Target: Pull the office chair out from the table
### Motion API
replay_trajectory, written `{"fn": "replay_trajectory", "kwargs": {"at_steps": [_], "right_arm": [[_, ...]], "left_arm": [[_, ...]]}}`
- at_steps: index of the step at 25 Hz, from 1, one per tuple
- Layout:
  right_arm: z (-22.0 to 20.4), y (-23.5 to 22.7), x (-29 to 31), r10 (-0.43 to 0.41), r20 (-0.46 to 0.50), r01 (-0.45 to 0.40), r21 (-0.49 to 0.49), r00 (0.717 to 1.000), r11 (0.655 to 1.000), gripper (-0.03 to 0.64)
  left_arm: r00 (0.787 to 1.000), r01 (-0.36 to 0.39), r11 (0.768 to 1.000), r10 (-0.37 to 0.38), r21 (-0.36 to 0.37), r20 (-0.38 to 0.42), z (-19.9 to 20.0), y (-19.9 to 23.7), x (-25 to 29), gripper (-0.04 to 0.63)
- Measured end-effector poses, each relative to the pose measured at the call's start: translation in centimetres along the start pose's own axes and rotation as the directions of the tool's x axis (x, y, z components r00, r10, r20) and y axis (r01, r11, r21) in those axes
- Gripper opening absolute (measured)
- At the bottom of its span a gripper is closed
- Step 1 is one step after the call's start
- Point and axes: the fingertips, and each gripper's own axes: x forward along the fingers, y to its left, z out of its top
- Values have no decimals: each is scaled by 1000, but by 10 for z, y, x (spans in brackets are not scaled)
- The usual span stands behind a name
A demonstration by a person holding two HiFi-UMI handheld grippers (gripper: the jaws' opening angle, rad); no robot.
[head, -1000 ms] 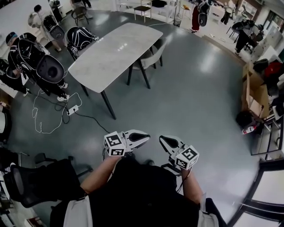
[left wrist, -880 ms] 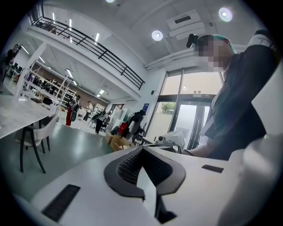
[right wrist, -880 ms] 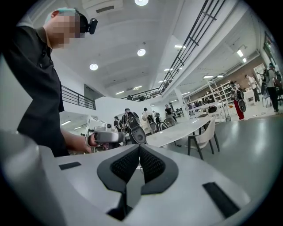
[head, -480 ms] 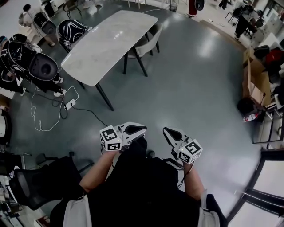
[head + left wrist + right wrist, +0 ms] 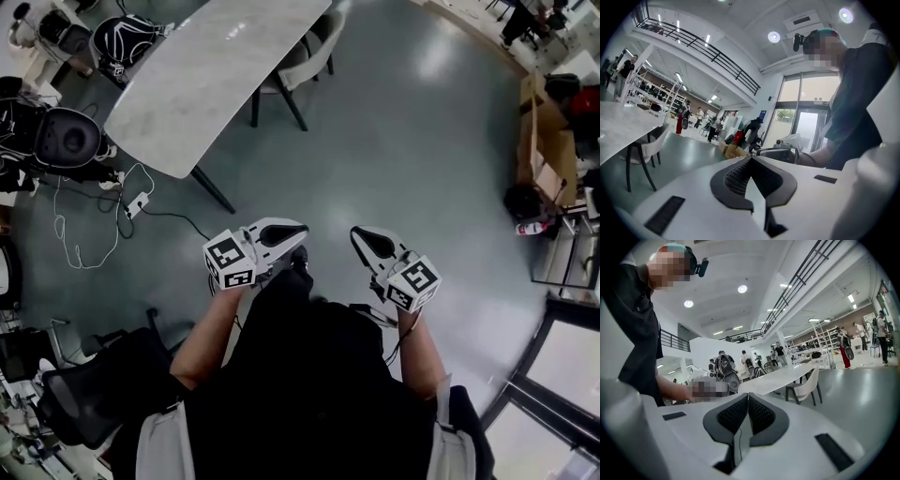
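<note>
My left claw (image 5: 300, 228) pressed together, nothing in it. My right claw (image 5: 357, 233) pressed together too, nothing in it. Both held over floor (image 5: 403, 159). Chair (image 5: 314, 54) tucked at table (image 5: 202, 75), well apart from claws. Cardboard box (image 5: 542, 141) far right; can't see inside.

The long white marble-look tabletop (image 5: 216, 75) at eleven o'clock is smooth with a soft sheen. The grey-green floor (image 5: 412, 169) is polished and mirror-glossy. At two o'clock, brown cardboard boxes (image 5: 561, 155) look matt.

1 overhead, 2 level; table (image 5: 216, 66) shared
</note>
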Motion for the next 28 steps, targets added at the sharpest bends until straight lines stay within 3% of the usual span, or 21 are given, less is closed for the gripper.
{"fn": "replay_trajectory", "kwargs": {"at_steps": [7,15,28], "right_arm": [[53,-59,65,-39,7,39,-6,999,999,20],[74,-134,95,-49,4,48,32,999,998,20],[138,-314,133,106,-16,-107,-33,994,994,20]], "left_arm": [[1000,28,999,-28,-21,6,34,87,9,12],[999,35,998,-36,-50,-12,53,158,51,12],[996,-89,994,88,-68,-24,118,296,188,12]]}}
